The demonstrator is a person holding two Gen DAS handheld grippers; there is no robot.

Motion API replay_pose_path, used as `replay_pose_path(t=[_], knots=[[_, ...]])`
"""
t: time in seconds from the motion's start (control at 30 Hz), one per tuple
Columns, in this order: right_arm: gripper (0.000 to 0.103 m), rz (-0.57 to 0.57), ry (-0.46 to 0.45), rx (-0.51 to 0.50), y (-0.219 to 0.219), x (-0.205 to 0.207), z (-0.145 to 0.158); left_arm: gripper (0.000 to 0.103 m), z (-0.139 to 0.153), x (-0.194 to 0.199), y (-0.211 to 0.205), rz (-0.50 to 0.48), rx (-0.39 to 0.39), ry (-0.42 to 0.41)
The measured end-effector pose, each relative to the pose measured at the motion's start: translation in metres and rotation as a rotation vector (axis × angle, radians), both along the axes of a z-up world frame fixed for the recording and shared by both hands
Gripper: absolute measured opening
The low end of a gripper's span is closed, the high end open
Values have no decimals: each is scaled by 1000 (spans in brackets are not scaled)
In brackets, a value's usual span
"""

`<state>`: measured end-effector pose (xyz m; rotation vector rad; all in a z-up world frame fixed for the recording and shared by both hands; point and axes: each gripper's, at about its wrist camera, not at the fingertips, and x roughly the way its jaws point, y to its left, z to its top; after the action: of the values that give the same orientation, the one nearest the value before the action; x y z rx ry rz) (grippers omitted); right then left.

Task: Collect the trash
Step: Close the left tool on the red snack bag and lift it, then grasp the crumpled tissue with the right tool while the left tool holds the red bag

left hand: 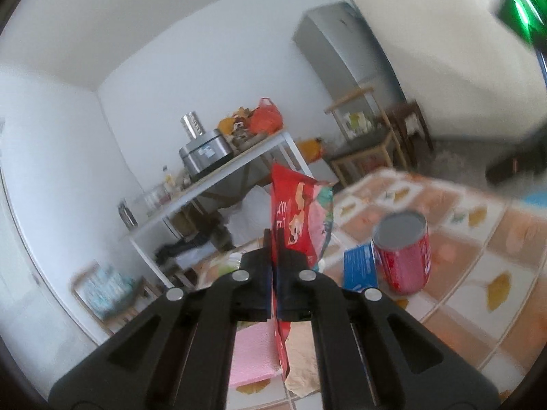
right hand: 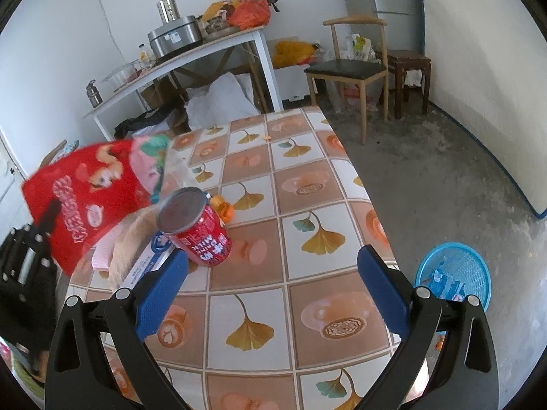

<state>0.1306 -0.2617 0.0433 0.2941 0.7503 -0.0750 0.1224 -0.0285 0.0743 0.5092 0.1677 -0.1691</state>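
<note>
In the left wrist view, the left tongs [left hand: 273, 256] sit at lower centre, pressed together on a red snack bag [left hand: 297, 215] that rises between them toward mid-frame, clear of the desk [left hand: 478, 256]. Below the tongs, at the bottom of the frame, lie a pink cloth [left hand: 253, 355] and a tan rag [left hand: 301, 365]. Just right of the bag a blue box [left hand: 360, 268] lies flat, touching a red can [left hand: 405, 253] that stands upright on the tiled desk cover, right of centre. This view is blurred.

In the right wrist view, the left tongs [right hand: 48, 215] show dark at the left edge, pinching the bag [right hand: 92, 198], which hangs tilted above the desk's left side. Under it lie the pink cloth [right hand: 104, 253], the rag [right hand: 128, 246] and the blue box [right hand: 154, 253]. The can [right hand: 196, 227] stands left of centre, touching the box, with orange peel [right hand: 224, 208] just behind it. The right tongs [right hand: 273, 294] fill the bottom of the frame, spread wide and holding nothing, above bare desk [right hand: 307, 177]; the left blue pad [right hand: 160, 300] is near the can but apart from it. At lower right a blue basket [right hand: 454, 273] stands on the floor [right hand: 444, 177] beside the desk, with some scraps inside. A chair [right hand: 348, 65] stands at upper right.
</note>
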Motion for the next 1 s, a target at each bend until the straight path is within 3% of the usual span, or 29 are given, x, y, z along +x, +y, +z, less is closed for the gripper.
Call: replay_pose_path(t=[0.17, 0.23, 0.33, 0.47, 0.67, 0.83, 1.0], knots=[[96, 79, -56, -15, 19, 0, 18, 0, 41, 4, 59, 15, -250, 61], [96, 181, -79, -25, 37, 5, 28, 0, 55, 7, 92, 20, -369, 98], [96, 385, -80, -77, 82, 19, 37, 0, 63, 9, 126, 32, -485, 140], [96, 649, -18, -134, 150, 51, 34, 0, 60, 13, 171, 64, -627, 201], [96, 866, 165, -293, 227, 105, -6, 0, 43, 12, 205, 100, -697, 246], [96, 891, 319, -424, 254, 153, -48, 0, 37, 17, 218, 106, -707, 255], [96, 905, 443, -419, 262, 184, -76, 0, 32, 23, 226, 105, -724, 270]])
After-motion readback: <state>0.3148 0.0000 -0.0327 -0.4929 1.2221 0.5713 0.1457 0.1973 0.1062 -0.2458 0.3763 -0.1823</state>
